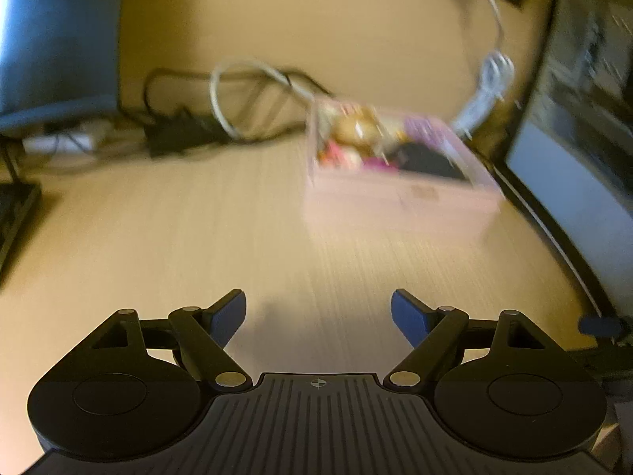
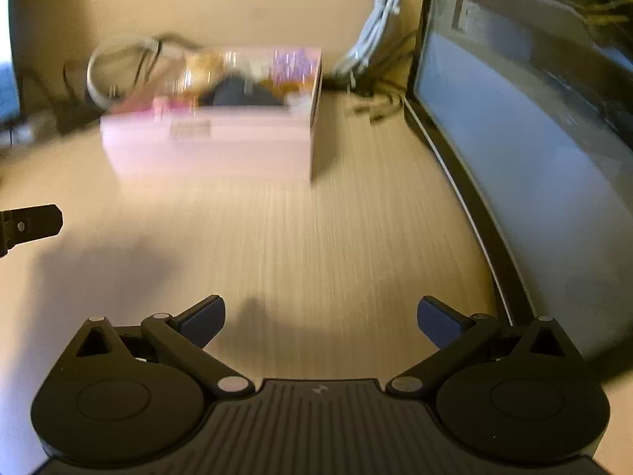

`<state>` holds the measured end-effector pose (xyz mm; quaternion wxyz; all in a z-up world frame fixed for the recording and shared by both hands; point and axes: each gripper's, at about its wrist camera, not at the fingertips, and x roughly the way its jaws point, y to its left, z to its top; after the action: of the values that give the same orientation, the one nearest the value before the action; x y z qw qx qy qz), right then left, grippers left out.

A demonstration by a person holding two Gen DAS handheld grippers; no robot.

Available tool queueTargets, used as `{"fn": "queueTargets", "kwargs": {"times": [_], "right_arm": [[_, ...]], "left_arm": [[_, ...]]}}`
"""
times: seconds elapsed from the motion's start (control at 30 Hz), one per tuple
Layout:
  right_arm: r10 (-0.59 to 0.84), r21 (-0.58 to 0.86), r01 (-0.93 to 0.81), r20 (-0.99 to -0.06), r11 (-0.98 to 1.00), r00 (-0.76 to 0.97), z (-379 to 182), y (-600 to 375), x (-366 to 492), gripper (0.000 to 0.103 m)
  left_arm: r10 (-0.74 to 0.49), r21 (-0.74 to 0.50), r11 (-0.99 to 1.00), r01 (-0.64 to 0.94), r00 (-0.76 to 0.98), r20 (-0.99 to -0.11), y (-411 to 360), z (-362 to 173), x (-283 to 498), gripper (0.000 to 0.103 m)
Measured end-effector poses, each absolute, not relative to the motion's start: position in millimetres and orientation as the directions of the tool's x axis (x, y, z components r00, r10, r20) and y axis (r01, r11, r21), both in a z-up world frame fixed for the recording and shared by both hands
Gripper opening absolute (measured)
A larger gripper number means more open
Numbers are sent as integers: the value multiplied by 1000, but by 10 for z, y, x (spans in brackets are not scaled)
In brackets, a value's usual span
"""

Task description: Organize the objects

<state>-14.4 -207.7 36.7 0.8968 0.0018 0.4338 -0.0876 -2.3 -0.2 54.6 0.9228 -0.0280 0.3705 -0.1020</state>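
A pale pink box (image 1: 399, 198) stands on the wooden desk (image 1: 198, 229), blurred by motion. It holds several small objects, among them something round and tan, a dark item and pink and purple packets. The box also shows in the right wrist view (image 2: 209, 142). My left gripper (image 1: 318, 310) is open and empty, well short of the box and to its left. My right gripper (image 2: 320, 316) is open and empty, facing the box from a distance. A finger of the left gripper (image 2: 33, 223) shows at the left edge of the right wrist view.
A monitor (image 2: 534, 150) runs along the right side of the desk. White and black cables (image 1: 237, 99) and a power adapter lie behind the box. A coiled white cable (image 2: 379, 19) hangs at the back right. Another screen (image 1: 51, 39) stands at the back left.
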Motion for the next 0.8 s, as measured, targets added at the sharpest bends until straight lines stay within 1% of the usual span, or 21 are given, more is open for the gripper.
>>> {"fn": "queueTargets", "kwargs": {"times": [0.07, 0.17, 0.23, 0.43, 0.63, 0.8], "right_arm": [[-165, -79, 169, -792, 982, 588, 297, -2075, -228, 103], [-141, -38, 179, -782, 983, 608, 260, -2145, -305, 103], [-107, 8, 177, -770, 984, 629, 223, -2228, -313, 103], [-85, 4, 118, -676, 993, 732, 120, -2298, -301, 103], [-93, 4, 124, -640, 992, 763, 93, -2343, -177, 103], [-95, 6, 129, -640, 992, 762, 91, -2346, -162, 103]], "left_arm": [[-221, -122, 974, 191, 674, -705, -75, 436, -101, 86], [-220, -122, 974, 193, 652, -726, -156, 289, -149, 86], [-196, -94, 978, 185, 674, -712, -234, 237, -176, 87], [-91, 3, 992, 125, 738, -668, -477, 168, -235, 89], [-72, 13, 995, 103, 777, -625, -557, 108, -224, 92], [-66, 8, 996, 92, 775, -628, -569, 103, -148, 95]]}}
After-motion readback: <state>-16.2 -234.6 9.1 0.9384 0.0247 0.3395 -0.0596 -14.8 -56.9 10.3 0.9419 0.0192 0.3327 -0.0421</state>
